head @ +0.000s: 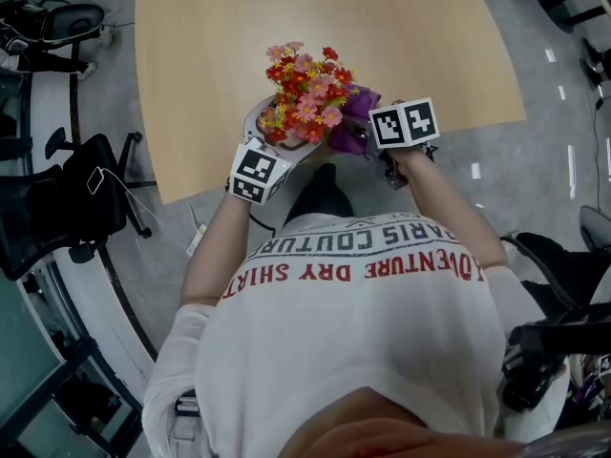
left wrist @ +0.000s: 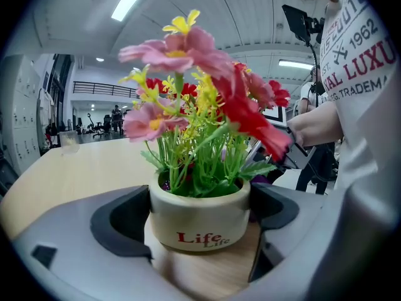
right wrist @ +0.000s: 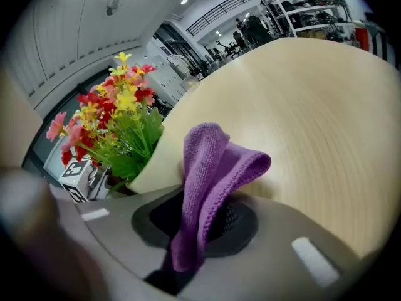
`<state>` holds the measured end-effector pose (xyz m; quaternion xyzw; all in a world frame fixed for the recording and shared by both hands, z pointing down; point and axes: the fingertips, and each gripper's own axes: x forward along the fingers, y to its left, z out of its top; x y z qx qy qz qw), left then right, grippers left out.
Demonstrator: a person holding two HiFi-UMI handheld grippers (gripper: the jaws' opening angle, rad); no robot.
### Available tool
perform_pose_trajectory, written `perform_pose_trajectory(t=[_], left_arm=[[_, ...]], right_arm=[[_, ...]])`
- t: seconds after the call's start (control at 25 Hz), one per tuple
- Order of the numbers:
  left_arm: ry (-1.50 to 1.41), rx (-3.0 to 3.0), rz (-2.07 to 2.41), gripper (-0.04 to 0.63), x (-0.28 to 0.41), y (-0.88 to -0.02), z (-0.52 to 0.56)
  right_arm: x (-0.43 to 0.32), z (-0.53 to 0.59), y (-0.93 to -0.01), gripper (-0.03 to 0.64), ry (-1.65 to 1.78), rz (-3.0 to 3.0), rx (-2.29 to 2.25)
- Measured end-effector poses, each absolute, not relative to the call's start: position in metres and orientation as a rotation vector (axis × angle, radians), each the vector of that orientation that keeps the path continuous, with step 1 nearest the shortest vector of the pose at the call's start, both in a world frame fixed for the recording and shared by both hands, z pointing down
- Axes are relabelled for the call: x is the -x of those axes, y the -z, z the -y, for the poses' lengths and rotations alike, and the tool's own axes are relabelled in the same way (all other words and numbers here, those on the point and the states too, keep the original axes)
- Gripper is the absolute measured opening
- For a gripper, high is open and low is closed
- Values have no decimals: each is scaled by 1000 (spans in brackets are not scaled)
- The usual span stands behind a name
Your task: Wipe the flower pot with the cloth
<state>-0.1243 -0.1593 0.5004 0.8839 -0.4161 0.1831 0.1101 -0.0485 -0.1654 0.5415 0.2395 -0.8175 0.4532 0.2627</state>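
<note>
- Nearest is the person, in a white T-shirt with red and grey lettering (head: 363, 256), both forearms reaching forward to the near edge of the table.
- The left gripper (left wrist: 202, 199), grey with black pads and a square-marker cube, has its tongs closed round the small cream ceramic flower pot (left wrist: 188, 221). One pad presses each side of the pot's wall.
- The pot bears red "Life" lettering on its front and stands upright. There is pale wood directly beneath it, though I cannot tell whether it rests on the wood or is held just above it.
- A bunch of red, pink and yellow artificial flowers with green stems (head: 307, 93) rises out of the pot.
- The right gripper (right wrist: 199, 226) sits on the pot's right with its tongs pinching a folded purple microfibre cloth (right wrist: 216, 162). The cloth stands up out of the jaws in a loop.
- The loop lies just beside the pot's cream wall, under the leaves. Whether it actually touches the wall I cannot make out.
- Beyond them stretches the light wooden table with a curved edge (head: 286, 17).
- Off to the left, on the grey floor (head: 496, 151), stands a black office chair (head: 57, 208).
</note>
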Motion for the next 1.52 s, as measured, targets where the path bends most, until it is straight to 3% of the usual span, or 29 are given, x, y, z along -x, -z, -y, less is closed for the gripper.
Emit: perform_pose_trajectory(t=[0.32, 1.16, 1.52], left_arm=[[-560, -2561, 1233, 511, 125, -511, 166], [-384, -2006, 1910, 512, 123, -504, 150], [-366, -1942, 1919, 509, 124, -508, 161]], right_arm=[[45, 171, -547, 59, -1273, 2235, -659], [-9, 128, -505, 58, -1311, 2352, -765], [-7, 128, -505, 60, -1318, 2355, -754]])
